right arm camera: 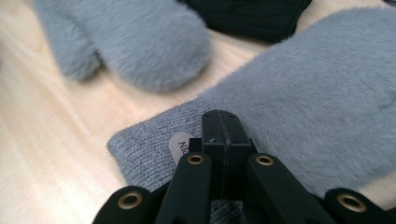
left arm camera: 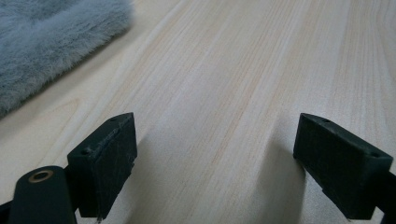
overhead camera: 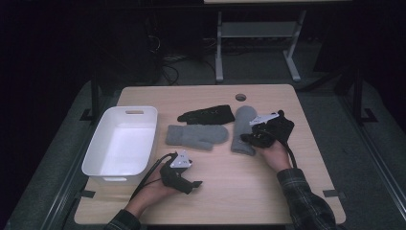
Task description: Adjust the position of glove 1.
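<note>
The right gripper is pinching the ribbed cuff of the grey mitten, jaws together on the knit. A straight lift should be keeping the grip. Beyond it the second grey mitten and black glove are lying clear. The left gripper is resting on the table, jaws apart; the white bin is sitting beyond it.

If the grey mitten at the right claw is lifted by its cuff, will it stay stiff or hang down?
The grey mitten is fluffy fabric lying flat, so it would probably hang limp. It looks light for its size. The right claw appears shut on the knitted cuff, which likely grips well rather than slipping.
</note>
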